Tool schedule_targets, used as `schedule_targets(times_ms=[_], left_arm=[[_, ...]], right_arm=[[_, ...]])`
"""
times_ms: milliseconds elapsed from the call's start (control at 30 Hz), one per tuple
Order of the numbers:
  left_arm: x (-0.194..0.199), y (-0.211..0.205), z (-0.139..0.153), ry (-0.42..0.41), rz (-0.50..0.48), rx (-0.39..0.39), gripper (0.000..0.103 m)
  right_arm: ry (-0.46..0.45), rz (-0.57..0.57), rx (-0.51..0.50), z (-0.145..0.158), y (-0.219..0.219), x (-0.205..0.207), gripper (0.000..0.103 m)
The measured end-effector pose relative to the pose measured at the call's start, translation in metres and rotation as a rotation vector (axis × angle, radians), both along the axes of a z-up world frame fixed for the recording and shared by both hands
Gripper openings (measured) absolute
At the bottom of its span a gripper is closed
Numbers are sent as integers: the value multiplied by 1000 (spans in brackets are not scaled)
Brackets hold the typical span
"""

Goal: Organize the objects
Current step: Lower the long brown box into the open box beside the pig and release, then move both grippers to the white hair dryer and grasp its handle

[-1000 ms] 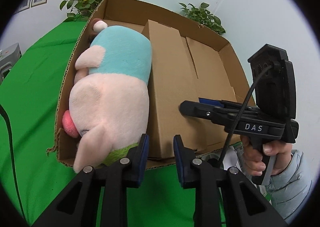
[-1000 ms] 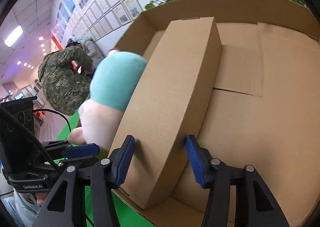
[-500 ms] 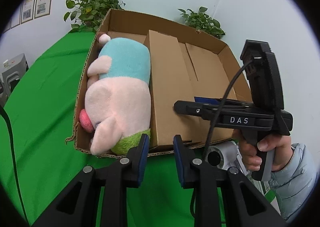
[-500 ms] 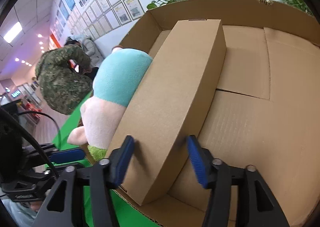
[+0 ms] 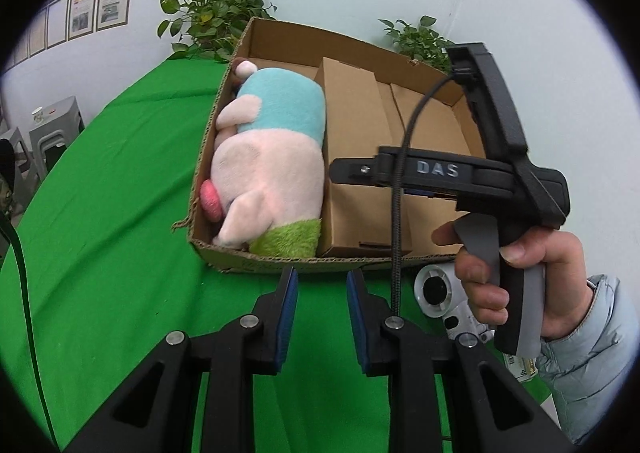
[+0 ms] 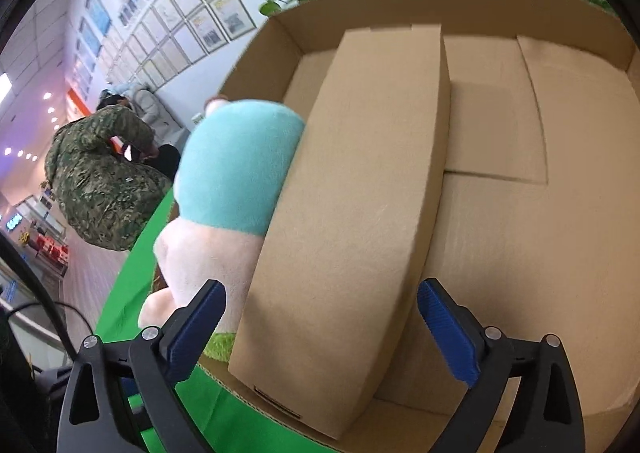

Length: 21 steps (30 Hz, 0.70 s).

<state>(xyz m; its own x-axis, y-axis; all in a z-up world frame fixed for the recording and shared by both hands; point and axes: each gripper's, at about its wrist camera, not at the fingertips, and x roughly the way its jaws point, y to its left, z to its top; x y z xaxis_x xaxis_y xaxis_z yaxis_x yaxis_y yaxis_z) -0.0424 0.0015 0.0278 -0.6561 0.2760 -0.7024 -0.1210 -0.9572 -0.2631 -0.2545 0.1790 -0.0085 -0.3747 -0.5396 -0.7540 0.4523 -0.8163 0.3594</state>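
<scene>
An open cardboard tray (image 5: 280, 263) sits on the green table. A pink and teal plush pig (image 5: 272, 157) lies along its left side, next to a long brown carton (image 5: 356, 141) that also shows in the right wrist view (image 6: 352, 213). My left gripper (image 5: 320, 317) is open and empty, above the green cloth just in front of the tray. My right gripper (image 6: 320, 329) is open wide, its fingers on either side of the carton's near end without touching it. The plush (image 6: 236, 169) lies left of the carton there.
The green table (image 5: 104, 213) spreads left and in front of the tray. A white device (image 5: 444, 297) lies on it under the right hand. Potted plants (image 5: 208, 21) stand behind the tray by the wall. A person in camouflage (image 6: 100, 189) stands at the far left.
My left gripper has drawn back from the plush and tray, still open. My right gripper has opened wider and pulled back a little from the carton.
</scene>
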Motion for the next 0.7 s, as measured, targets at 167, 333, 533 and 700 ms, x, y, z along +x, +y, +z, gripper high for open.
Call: schedule_targets(times_ms=[167, 333, 533, 700], left_arm=[[3, -7, -4, -13, 18, 0, 24], [3, -10, -6, -17, 11, 7, 24], [-1, -1, -4, -7, -23, -3, 24], [-5, 3, -3, -1, -21, -15, 24]], right_arm=[[-2, -55, 61, -7, -25, -1, 103], [27, -62, 134, -8, -32, 4, 91], [38, -25, 169, -8, -34, 5, 88], [3, -41, 173, -6, -40, 3, 89]])
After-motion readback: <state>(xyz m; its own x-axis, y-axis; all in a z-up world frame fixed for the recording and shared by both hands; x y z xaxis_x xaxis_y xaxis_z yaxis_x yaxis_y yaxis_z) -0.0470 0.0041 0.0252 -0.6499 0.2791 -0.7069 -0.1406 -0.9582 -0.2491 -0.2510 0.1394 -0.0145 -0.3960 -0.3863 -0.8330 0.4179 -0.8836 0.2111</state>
